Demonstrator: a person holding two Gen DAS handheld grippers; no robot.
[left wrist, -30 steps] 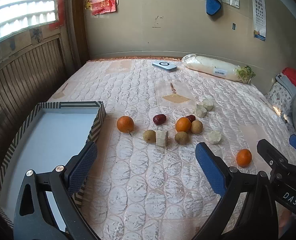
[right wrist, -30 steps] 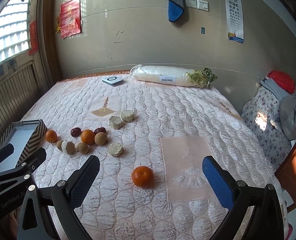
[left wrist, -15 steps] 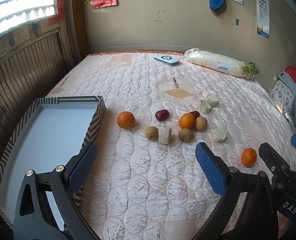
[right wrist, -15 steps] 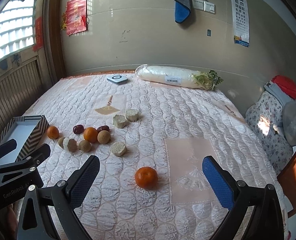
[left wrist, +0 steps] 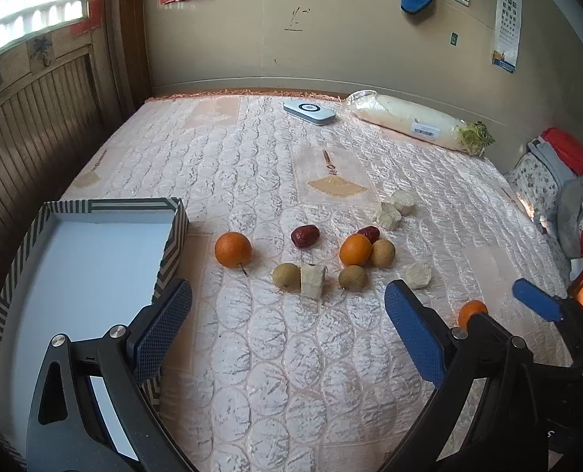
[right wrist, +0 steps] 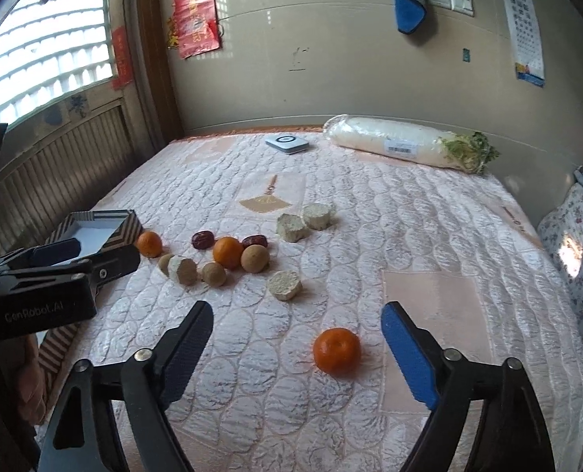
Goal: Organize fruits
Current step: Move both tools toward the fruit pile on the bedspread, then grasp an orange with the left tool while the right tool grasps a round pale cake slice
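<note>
Fruits lie on a quilted bed: an orange (left wrist: 232, 249) next to a striped box (left wrist: 172, 232), a second orange (left wrist: 355, 249), red dates (left wrist: 305, 235), brown round fruits (left wrist: 285, 275) and pale cut chunks (left wrist: 312, 280). A lone orange (right wrist: 336, 350) lies apart at the right; it also shows in the left wrist view (left wrist: 472, 312). My right gripper (right wrist: 297, 332) is open and empty, with the lone orange between its fingers, a little ahead. My left gripper (left wrist: 287, 314) is open and empty, just short of the fruit cluster, beside the box.
A wrapped white radish (right wrist: 405, 143) and a small white device (right wrist: 287, 143) lie at the far edge by the wall. Wooden panelling runs along the left. Clothes and a floral cushion (right wrist: 578, 244) lie at the right. The left gripper's body (right wrist: 35, 295) shows at the right view's left.
Both grippers have moved forward and lower toward the fruits. The lone orange now lies between the right gripper's fingers. Nothing was taken hold of.
</note>
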